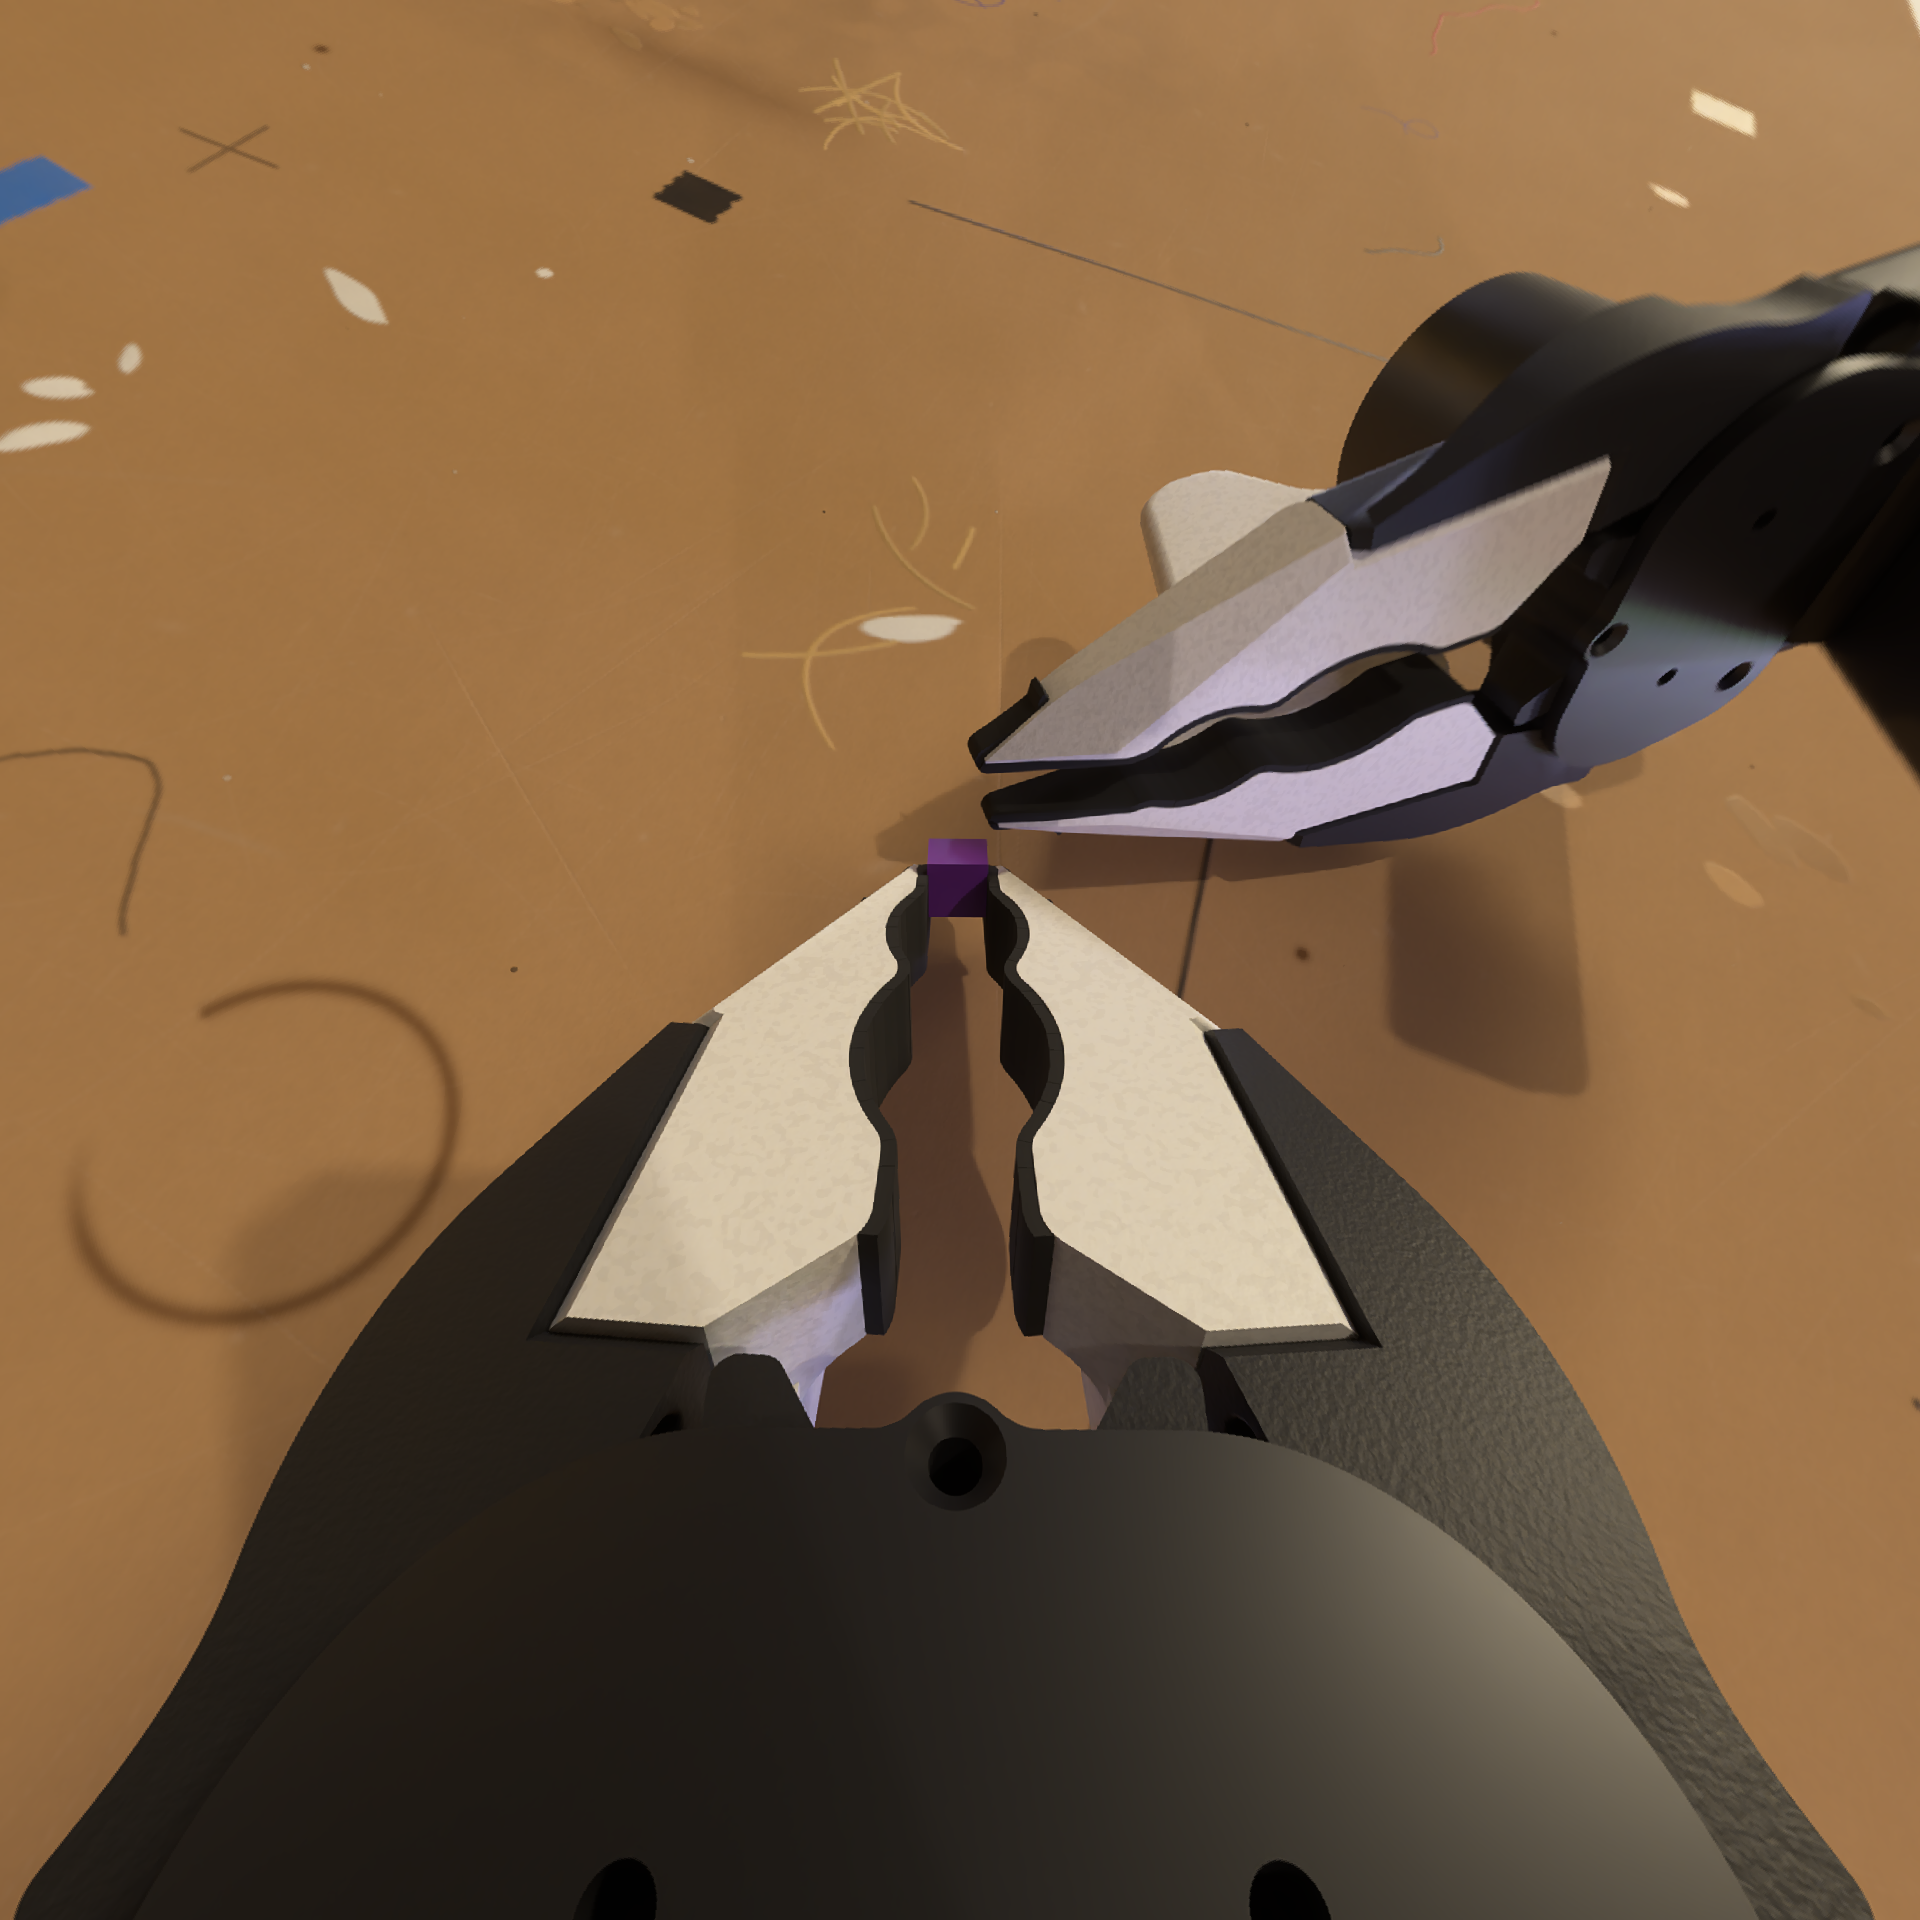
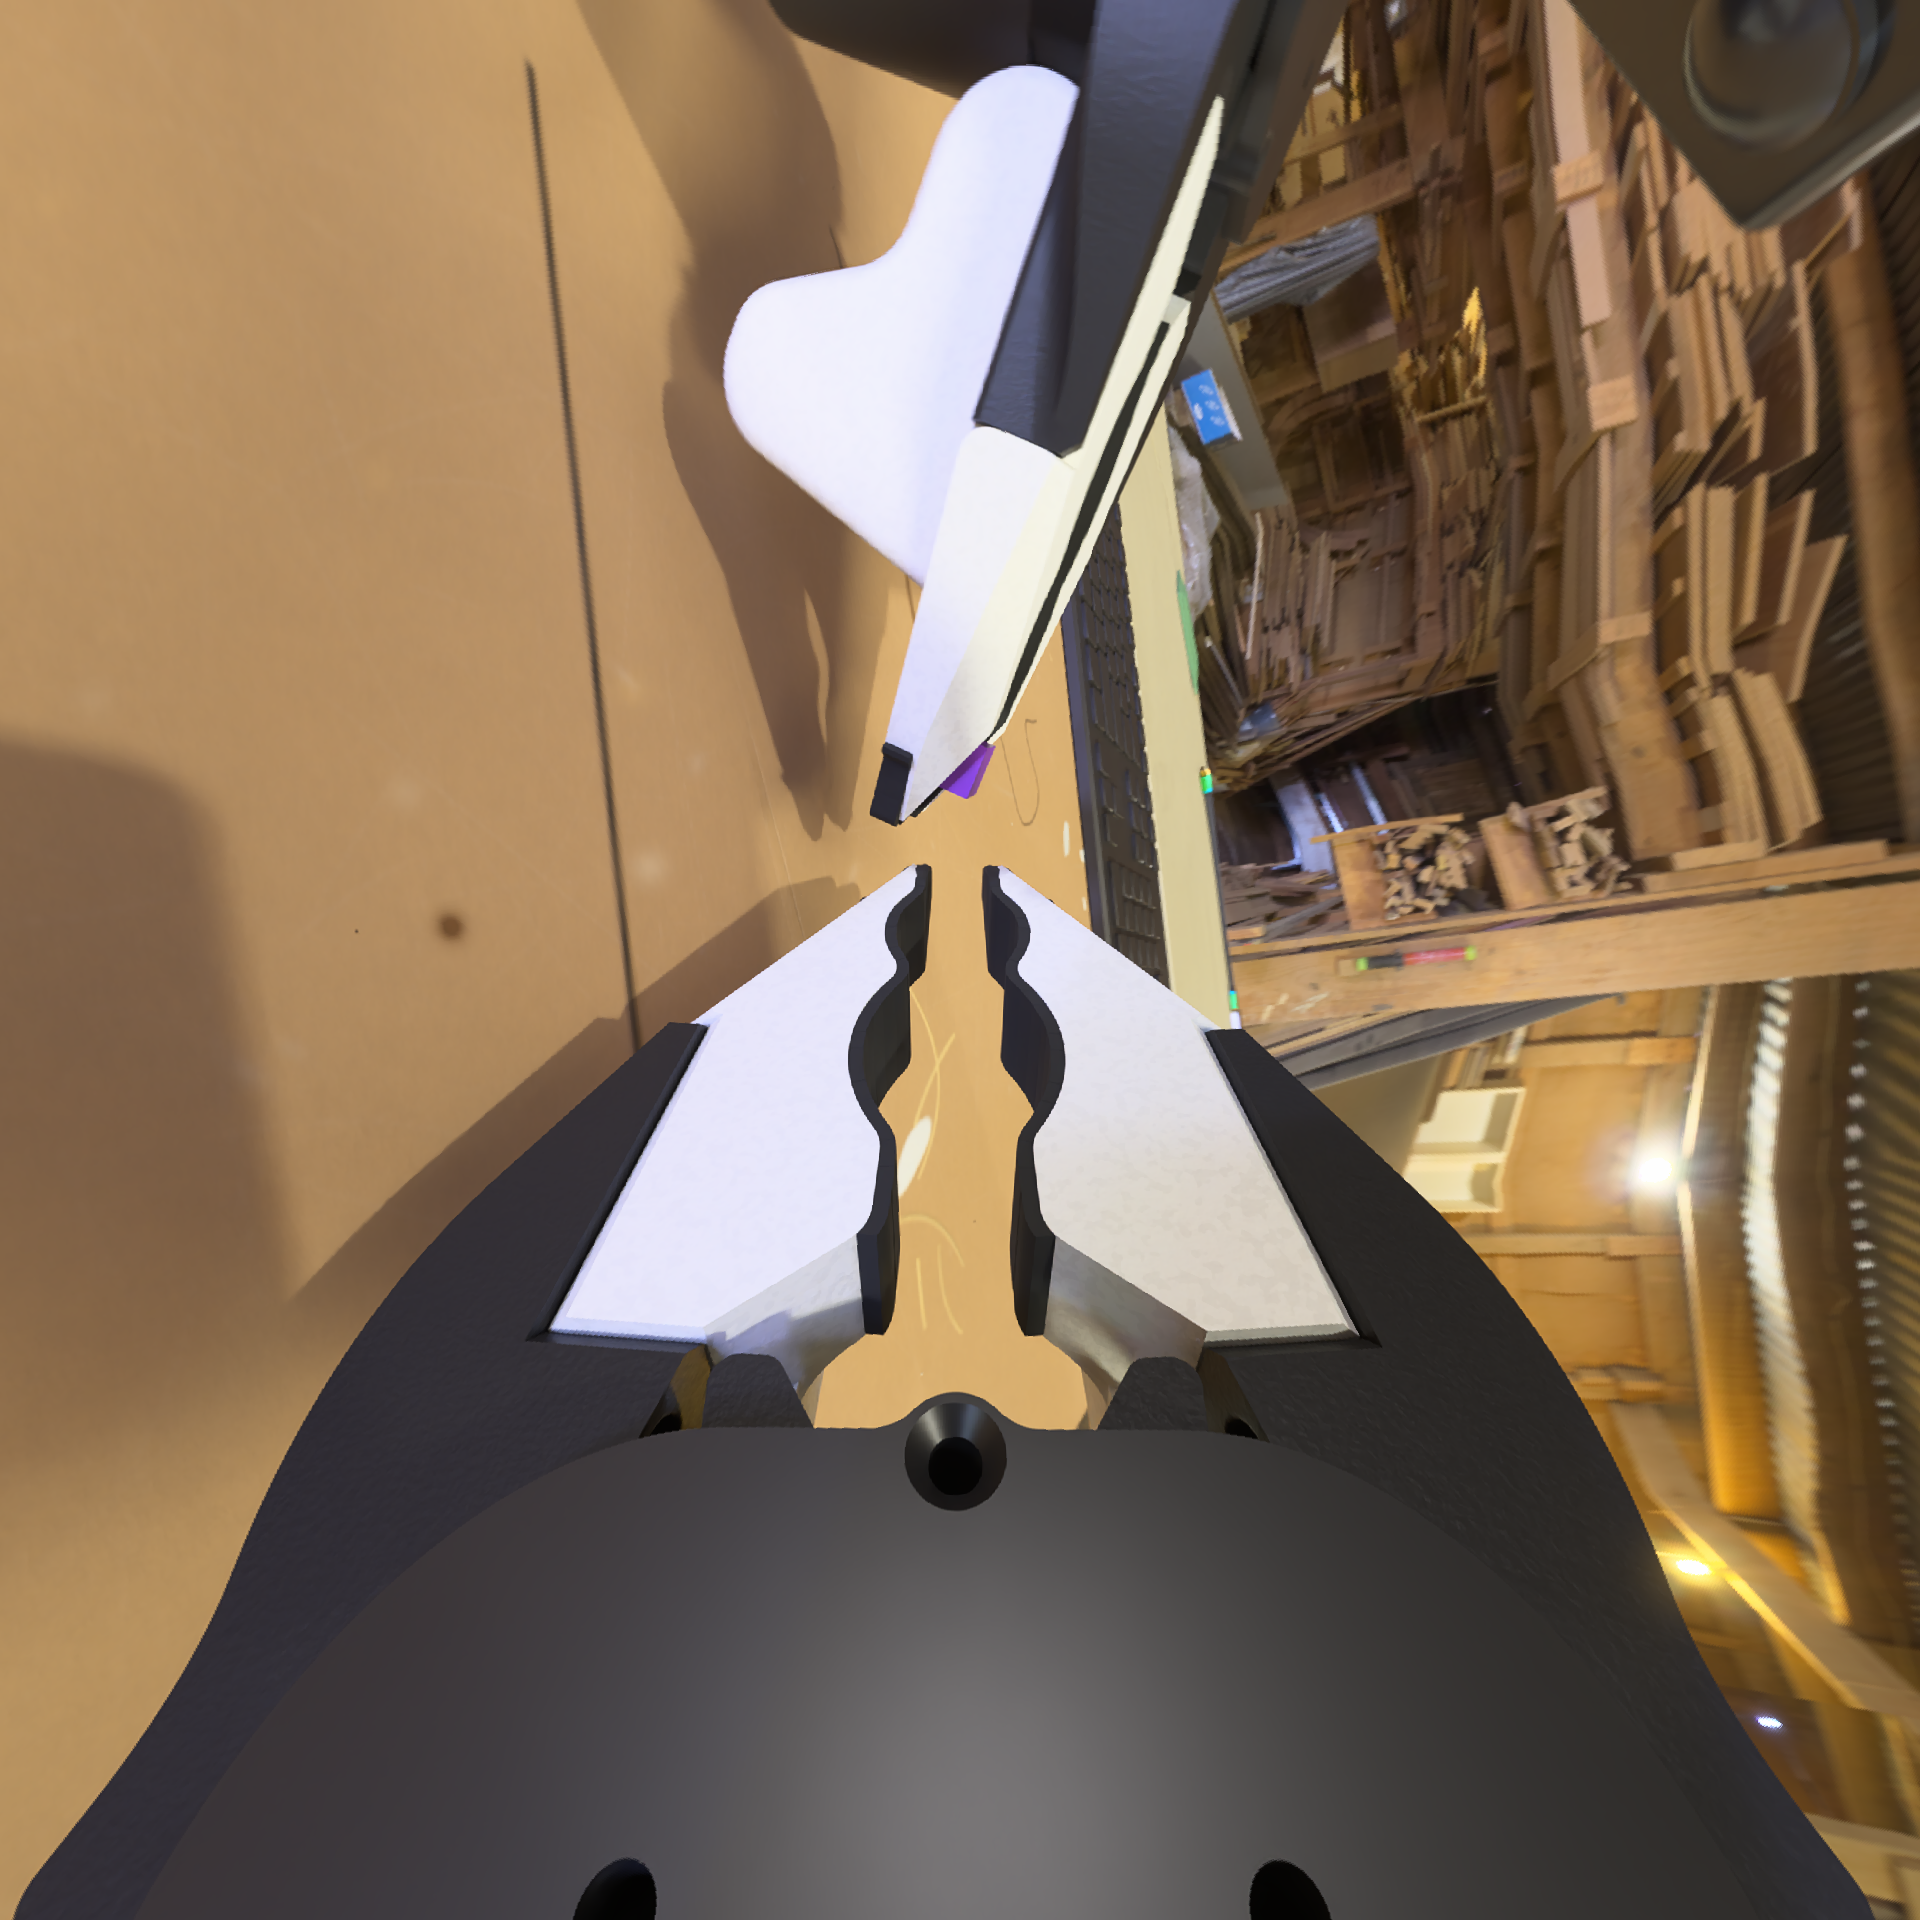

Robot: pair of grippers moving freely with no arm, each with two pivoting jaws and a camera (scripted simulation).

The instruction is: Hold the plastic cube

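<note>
The plastic cube is small and purple. My left gripper is shut on it, pinching it between the very tips of its fingers just over the brown table. I cannot tell whether the cube touches the table. My right gripper comes in from the right, its tips just above and right of the cube, not touching it. In the right wrist view, my right gripper has a narrow gap and holds nothing. The left gripper hangs just ahead of it, with the cube showing at its tip.
The table carries scribbles, white flecks, a black patch and blue tape. A dark keyboard lies along the table's edge. Stacks of wood stand beyond the table. A white lobed shape shows behind the right gripper.
</note>
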